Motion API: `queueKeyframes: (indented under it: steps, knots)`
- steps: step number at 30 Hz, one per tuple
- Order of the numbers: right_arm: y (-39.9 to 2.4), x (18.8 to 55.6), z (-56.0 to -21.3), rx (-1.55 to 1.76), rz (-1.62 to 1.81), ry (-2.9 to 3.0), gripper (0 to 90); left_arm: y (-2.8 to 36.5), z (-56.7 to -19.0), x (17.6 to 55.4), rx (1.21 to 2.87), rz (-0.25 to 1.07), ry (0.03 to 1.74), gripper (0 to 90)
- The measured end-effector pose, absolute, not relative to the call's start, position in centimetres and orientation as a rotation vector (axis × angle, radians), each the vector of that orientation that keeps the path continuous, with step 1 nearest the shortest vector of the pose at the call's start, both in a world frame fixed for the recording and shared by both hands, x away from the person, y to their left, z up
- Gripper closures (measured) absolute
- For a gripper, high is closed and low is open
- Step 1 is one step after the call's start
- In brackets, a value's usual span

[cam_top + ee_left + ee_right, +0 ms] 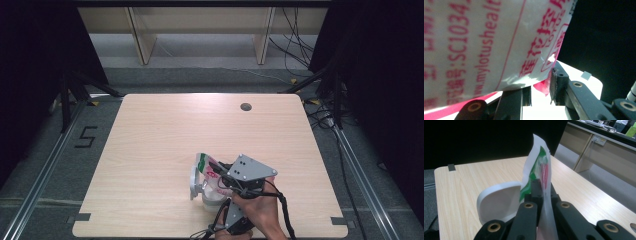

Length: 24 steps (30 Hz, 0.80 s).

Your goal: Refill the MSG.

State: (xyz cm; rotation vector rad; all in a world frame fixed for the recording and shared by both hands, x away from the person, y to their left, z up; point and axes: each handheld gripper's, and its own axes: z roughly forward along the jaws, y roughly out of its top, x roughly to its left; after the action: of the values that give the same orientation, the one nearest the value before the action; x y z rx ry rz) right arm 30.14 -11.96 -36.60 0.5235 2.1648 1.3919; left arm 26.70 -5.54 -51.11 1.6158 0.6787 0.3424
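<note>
Standing by the near edge of the light wooden table (150, 150), I'd say the whole thing hinges on how the thin white plastic bag with red and green print (206, 170) sits against the two grippers. It stands upright on edge in the right gripper view, long side running up and away from the right gripper (543, 195), whose black jaws are squeezed together flat on the film, so that one's clamped on the bag for sure. The left gripper (541, 87) comes in from below and closer to the person; its jaws sit partly apart with the bag's lower pink edge between them, but I can't tell if the pads actually bite. A white rounded plastic bowl (499, 205) sits just beside the bag, touching it by the look of things. My guess: they're about to pull the bag open.
</note>
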Motion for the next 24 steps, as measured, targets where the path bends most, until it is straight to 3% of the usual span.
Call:
queueKeyframes:
  steps: [24]
  knots:
    - [-11.85, 30.01, -36.51, 0.514, 1.388, 2.17, 90.0, -5.53, -51.06, 26.71, 1.607, 0.341, 0.676, 73.9]
